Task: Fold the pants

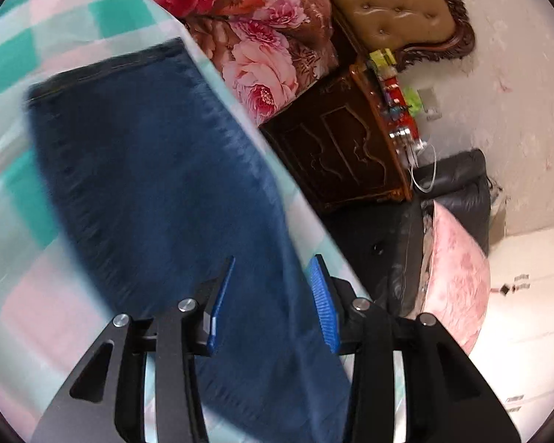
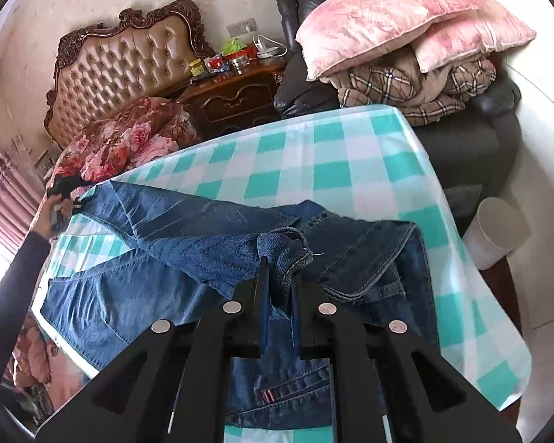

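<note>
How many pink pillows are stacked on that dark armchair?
2. The larger upper pillow lies on top. The lower pillow sits beneath it, toward the right, resting on a folded plaid blanket on the armchair. More could be hidden underneath.

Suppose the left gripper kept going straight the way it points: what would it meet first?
Most likely the dark blue denim pants, which fill the view between and beyond the left gripper's blue pads. The teal, pink and white checked tablecloth lies under them. The blurred picture leaves depth unclear.
</note>
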Demonstrator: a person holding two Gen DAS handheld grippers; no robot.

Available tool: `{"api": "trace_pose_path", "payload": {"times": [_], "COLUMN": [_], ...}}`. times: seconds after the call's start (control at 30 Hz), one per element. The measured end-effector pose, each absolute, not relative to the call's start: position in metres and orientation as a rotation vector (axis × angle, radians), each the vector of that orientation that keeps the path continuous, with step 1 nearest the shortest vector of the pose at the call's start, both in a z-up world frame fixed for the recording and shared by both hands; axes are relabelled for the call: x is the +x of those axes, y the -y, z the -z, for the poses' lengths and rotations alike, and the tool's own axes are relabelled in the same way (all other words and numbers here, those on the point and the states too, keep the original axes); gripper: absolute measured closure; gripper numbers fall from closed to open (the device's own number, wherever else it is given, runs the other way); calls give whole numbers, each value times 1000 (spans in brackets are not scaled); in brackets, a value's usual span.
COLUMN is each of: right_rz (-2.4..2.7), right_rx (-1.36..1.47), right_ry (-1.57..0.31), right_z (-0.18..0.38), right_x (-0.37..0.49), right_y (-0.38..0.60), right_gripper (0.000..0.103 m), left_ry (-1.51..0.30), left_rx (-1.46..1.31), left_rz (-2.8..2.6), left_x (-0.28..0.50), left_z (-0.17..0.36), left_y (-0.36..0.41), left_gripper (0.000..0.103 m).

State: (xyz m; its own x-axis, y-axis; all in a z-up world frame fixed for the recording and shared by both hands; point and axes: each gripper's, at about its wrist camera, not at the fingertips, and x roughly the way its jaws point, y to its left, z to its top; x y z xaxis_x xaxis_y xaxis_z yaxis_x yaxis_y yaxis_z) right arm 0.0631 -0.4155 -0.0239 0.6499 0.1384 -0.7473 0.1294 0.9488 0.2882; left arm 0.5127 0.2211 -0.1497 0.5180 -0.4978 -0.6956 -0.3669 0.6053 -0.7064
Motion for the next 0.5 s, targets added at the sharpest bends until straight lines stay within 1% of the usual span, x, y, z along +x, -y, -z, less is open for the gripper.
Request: {"api": "trace_pose_path", "payload": {"times": [0.1, 0.17, 0.2, 0.23, 0.3, 0.4, 0.5], "right_rz": [4, 14, 15, 13, 12, -4, -19], "right_rx": [330, 335, 342, 350, 357, 379, 391], "right_ry": [-879, -892, -897, -903, -906, -896, -881], "right_z": [26, 30, 31, 33, 34, 29, 17], "right_x": [66, 69, 70, 72, 76, 81, 82], "right_y": [419, 423, 425, 429, 436, 453, 471], "right_gripper": [93, 93, 93, 93, 93, 93, 93], "left_ry": [-1148, -1167, -1178, -1189, -1168, -1105, -1043], "left_rx": [-995, -1001, -991, -978, -990, -968, -940], "left_rz": [70, 77, 72, 64, 79, 108, 108], "left_x": [544, 557, 561, 565, 561, 525, 448], "left_z": [170, 177, 179, 177, 165, 119, 64], "left_y": [-209, -205, -205, -205, -212, -228, -256], "left_gripper": [63, 63, 75, 102, 101, 101, 101]}}
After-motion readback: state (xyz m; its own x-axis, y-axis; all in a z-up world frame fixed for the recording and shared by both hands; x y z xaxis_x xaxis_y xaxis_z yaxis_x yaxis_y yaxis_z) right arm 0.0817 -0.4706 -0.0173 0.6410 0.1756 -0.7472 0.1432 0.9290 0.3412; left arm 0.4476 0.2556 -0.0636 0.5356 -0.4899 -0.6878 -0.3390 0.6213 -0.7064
